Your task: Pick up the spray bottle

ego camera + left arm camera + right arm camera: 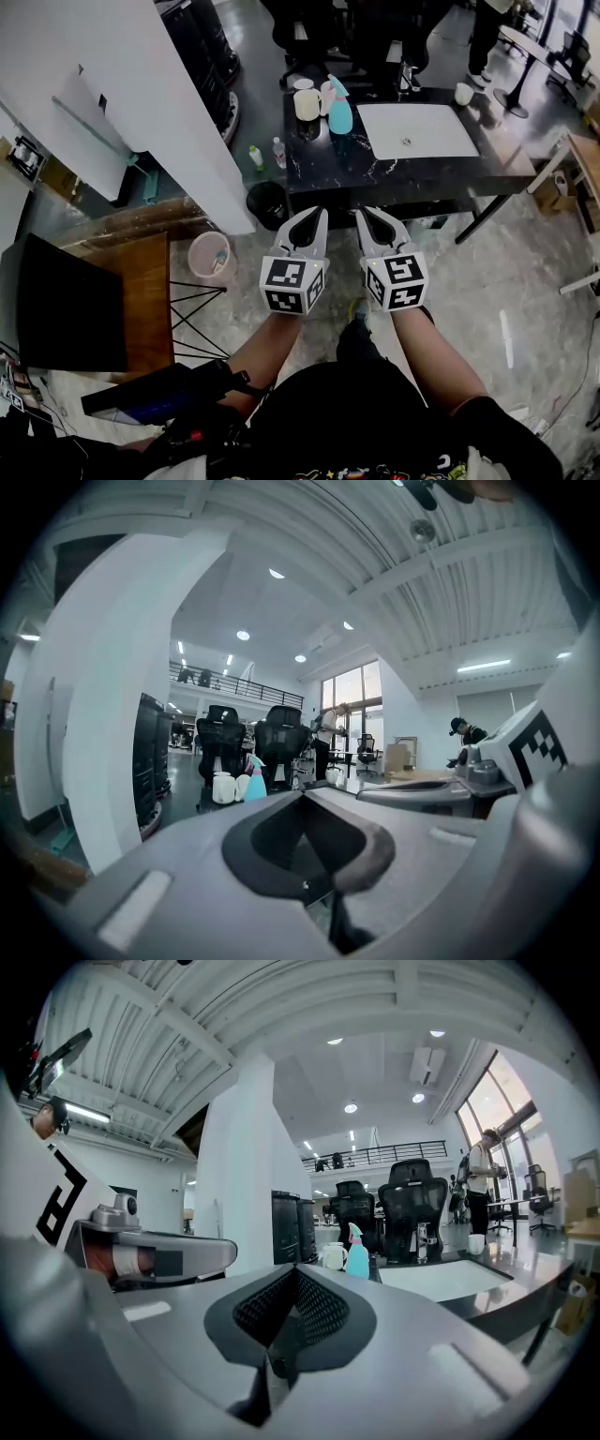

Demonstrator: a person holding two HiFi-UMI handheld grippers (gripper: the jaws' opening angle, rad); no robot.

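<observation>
An open office with a polished grey floor and a broad white pillar (150,84) at 10 o'clock fills the head view. Straight ahead at 12 o'clock stands a black table (394,183) with a marbled top and dark office chairs behind it. The spray bottle (339,111), pale blue with a pink trigger, stands upright near the table's far left edge. A cream mug (307,103) stands just beside it at its 9 o'clock. A white mat (416,130) lies flat on the tabletop at the bottle's 3 o'clock, and a small white cup (463,93) sits near the far right corner.

On the floor at the table's near left corner stands a black bin (269,202), and a pink bucket (210,255) is at its 7 o'clock.

The person holds both tools side by side in front of the body, well short of the table. The left gripper (317,217) points towards 12 o'clock with its jaws pressed together at the tips and nothing between them. The right gripper (367,217) sits just beside it, likewise clenched on nothing.

In the left gripper view the bottle (255,782) shows far off above the closed jaw tips (305,794), with the mug (223,787) to its left. In the right gripper view the bottle (357,1254) stands beyond the closed tips (296,1269), slightly towards 1 o'clock, well apart from them.
</observation>
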